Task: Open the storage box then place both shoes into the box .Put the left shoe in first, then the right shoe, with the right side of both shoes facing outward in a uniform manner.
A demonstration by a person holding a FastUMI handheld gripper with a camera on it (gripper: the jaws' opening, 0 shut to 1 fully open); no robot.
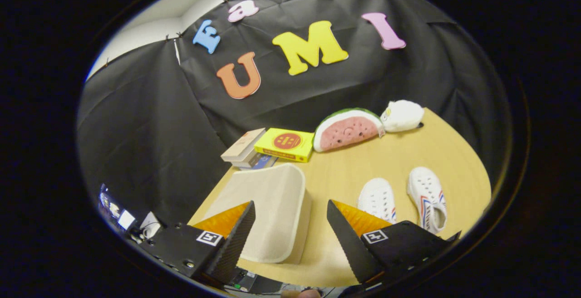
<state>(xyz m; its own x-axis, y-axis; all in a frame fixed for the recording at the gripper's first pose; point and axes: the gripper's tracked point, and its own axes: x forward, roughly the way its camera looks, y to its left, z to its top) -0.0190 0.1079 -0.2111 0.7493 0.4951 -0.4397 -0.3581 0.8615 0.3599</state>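
Gripper (290, 225): fingers spread wide, holding nothing. Storage box (268, 212): cream, lid closed, just ahead between fingers, on wooden table (408, 153). White shoes, pair: left shoe (377, 199), right shoe (427, 198), beside box. Yellow book (286, 144): round red emblem, writing unreadable. Watermelon plush (347, 129) beyond.

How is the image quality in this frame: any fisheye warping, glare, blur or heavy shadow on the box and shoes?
Gripper view: strong fisheye bend, the table edge curving; light is soft and even, with no glare on the closed storage box; the two shoes look sharp with faint shadows; the open claw, its fingers either side of the box's near corner, is slightly soft up close.
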